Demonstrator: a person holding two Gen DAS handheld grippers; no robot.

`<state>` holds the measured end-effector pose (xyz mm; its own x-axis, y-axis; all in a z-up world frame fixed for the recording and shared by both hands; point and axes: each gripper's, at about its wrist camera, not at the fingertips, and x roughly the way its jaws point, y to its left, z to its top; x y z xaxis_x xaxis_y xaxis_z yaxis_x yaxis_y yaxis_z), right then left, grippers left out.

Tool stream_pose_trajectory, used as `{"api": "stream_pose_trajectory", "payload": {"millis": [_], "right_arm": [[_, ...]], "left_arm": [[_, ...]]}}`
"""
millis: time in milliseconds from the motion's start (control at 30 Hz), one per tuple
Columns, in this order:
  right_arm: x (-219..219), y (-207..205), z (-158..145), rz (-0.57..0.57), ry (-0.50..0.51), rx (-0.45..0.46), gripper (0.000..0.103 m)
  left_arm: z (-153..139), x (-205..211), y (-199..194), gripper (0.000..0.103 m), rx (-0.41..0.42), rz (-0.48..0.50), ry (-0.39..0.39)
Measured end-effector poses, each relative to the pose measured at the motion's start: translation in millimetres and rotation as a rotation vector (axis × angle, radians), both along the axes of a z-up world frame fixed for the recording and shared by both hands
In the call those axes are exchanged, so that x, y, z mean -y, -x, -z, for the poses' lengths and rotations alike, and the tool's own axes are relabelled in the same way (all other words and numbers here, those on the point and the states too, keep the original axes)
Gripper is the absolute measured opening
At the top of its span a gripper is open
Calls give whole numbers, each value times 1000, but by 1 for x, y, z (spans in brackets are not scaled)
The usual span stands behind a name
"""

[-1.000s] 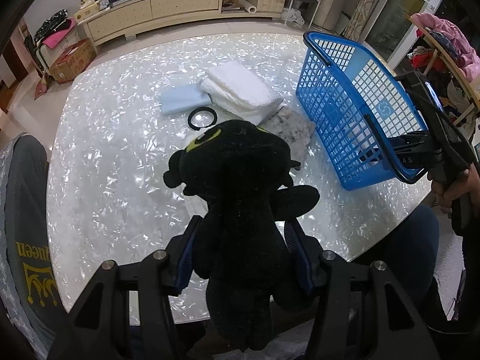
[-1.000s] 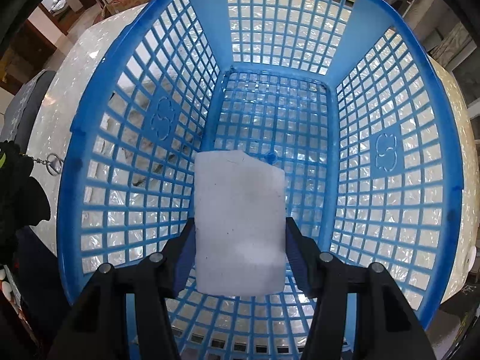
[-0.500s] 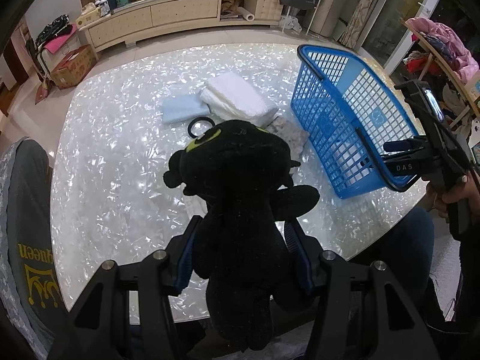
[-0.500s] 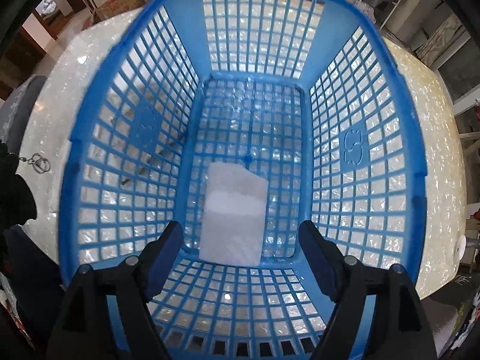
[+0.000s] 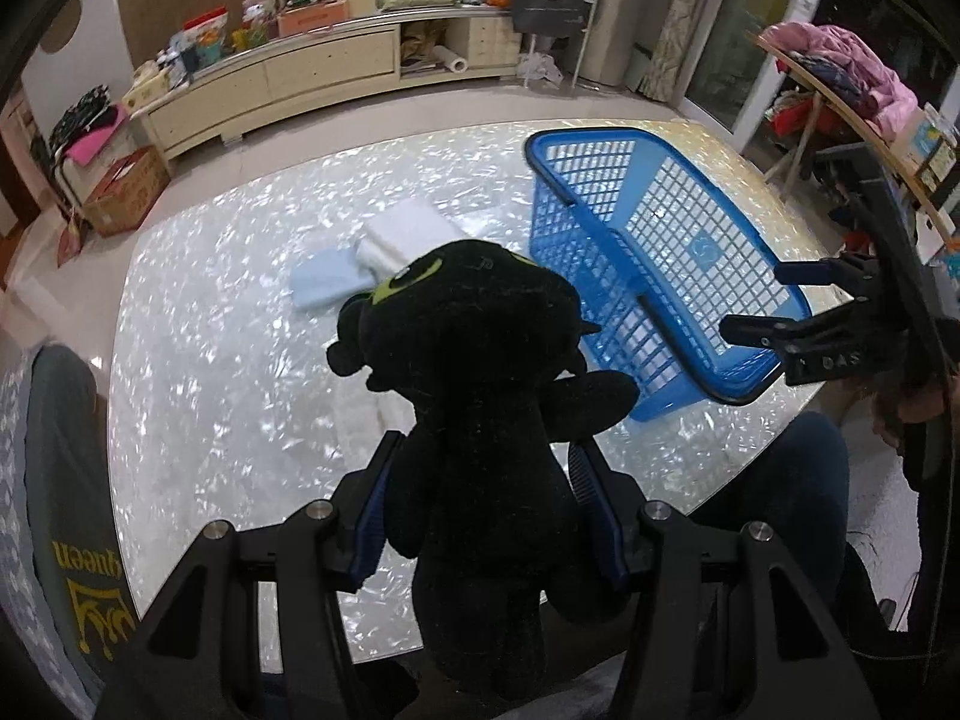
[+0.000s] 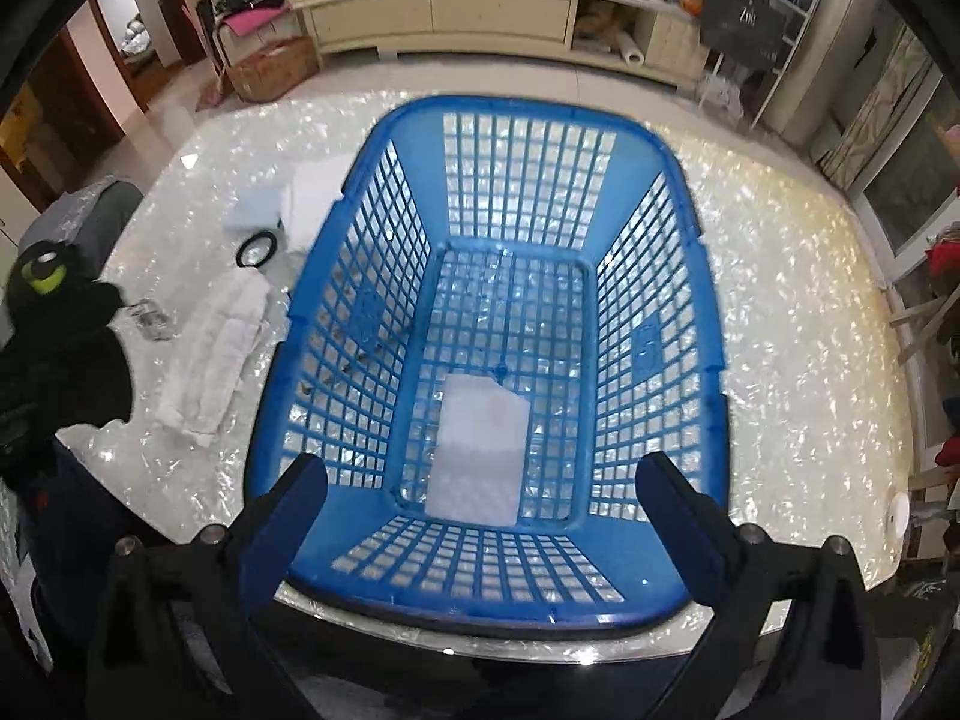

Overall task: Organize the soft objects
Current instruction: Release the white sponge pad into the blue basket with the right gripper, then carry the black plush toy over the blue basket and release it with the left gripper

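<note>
Holding: left gripper (image 5: 480, 504) squeezing black plush (image 5: 480, 396)
Right gripper (image 6: 480, 480): wide apart, gripping nothing, above basket (image 6: 714, 324)
Basket: white pad (image 6: 480, 450) inside, on bench (image 6: 798, 312)

Long cream sideboard (image 6: 444, 15) runs along the far wall, cluttered on top; pale tiled floor (image 6: 480, 75) before it, cardboard box (image 5: 123, 192) at its left end.

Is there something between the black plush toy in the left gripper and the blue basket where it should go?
Nothing visible blocks it. The black plush toy is beside the blue basket, whose top is open; only a white sponge lies inside.
</note>
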<state>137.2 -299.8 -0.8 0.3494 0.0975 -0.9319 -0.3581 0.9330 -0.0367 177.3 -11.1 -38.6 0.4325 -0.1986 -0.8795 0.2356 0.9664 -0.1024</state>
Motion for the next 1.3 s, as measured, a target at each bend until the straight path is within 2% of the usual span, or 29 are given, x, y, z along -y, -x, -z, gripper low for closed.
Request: {"api": "stream_pose_trajectory", "payload": {"millis": [100,233,500,900,1300], "right_arm": [[9,7,-6,1,-20,25,103],[25,8,5,4,-34,47,103],[65,0,26,87,-58,30,103],[109,-9,29,171,-101,34,103],[128,-22,38,190,-139,22,103]], "left_arm": [[-4,14,-6,53,2,26,-19],[-12,36,-14,53,10,63,-37],[-21,84,-32,53,23,137,-53],[-24,148,-63,53,5,227,-85],[-3,199,-110,53,-50,285,-118]]}}
